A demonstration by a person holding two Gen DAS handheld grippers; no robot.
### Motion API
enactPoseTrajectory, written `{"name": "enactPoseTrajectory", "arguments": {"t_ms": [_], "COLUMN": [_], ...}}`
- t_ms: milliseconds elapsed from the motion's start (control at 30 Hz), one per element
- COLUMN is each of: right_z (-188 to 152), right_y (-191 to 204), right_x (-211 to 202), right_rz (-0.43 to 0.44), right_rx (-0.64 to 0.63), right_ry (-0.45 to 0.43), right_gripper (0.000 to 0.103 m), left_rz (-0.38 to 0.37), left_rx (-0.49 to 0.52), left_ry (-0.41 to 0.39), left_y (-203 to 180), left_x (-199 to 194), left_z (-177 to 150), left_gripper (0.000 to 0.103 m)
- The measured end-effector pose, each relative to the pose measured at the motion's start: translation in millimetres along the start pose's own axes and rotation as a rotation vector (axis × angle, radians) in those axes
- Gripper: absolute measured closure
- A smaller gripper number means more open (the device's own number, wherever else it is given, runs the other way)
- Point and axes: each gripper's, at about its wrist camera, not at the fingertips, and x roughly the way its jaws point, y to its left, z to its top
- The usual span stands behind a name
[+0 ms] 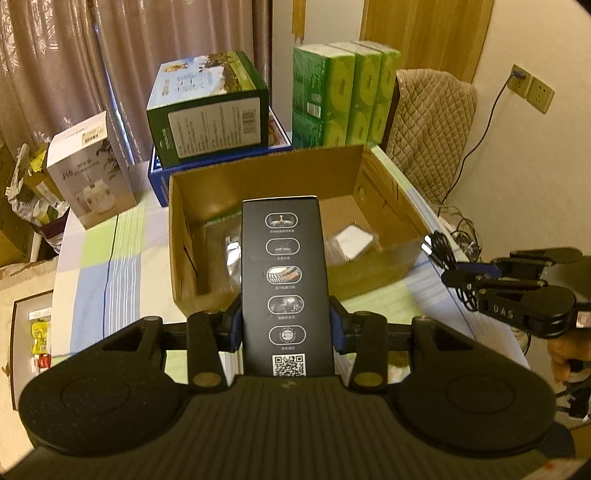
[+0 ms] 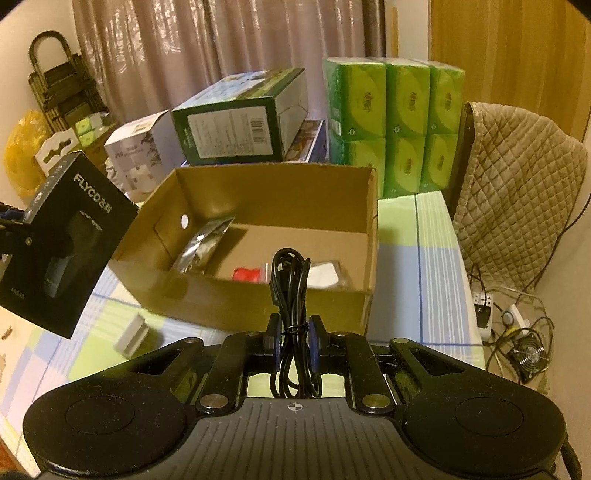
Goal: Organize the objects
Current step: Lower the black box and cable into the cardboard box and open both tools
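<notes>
Your left gripper jaws clench the black box, right gripper jaws pinch the cable bundle; both hang just short of the cardboard box, prob. for dropping in.

A lived-in room of a home — long brownish curtains hang behind a table under a checked cloth, a chair wears a quilted cover, and packs of green tissues stand stacked. Wall sockets and a wooden door show too — ordinary household clutter.
</notes>
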Motion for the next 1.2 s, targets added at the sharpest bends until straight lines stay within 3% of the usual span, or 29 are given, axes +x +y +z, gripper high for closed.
{"name": "enactPoseTrajectory", "arguments": {"t_ms": [467,967,1200], "right_z": [61,66,66], "right_y": [-7,-17,-20], "right_x": [37,69,71], "right_rz": [0.007,0.016,0.020], "right_rx": [0.011,0.056,0.064], "right_ry": [-0.003,0.027,0.027], "right_gripper": [0.092,0.092,0.092], "left_rz": [0.034,0.027,0.043], "left_rx": [-0.003,-0.010,-0.029], "left_ry": [-0.017,0.000,-0.027], "left_y": [19,21,27], "left_x": [36,86,95], "left_z": [60,81,82], "left_gripper": [0.064,0.064,0.055]}}
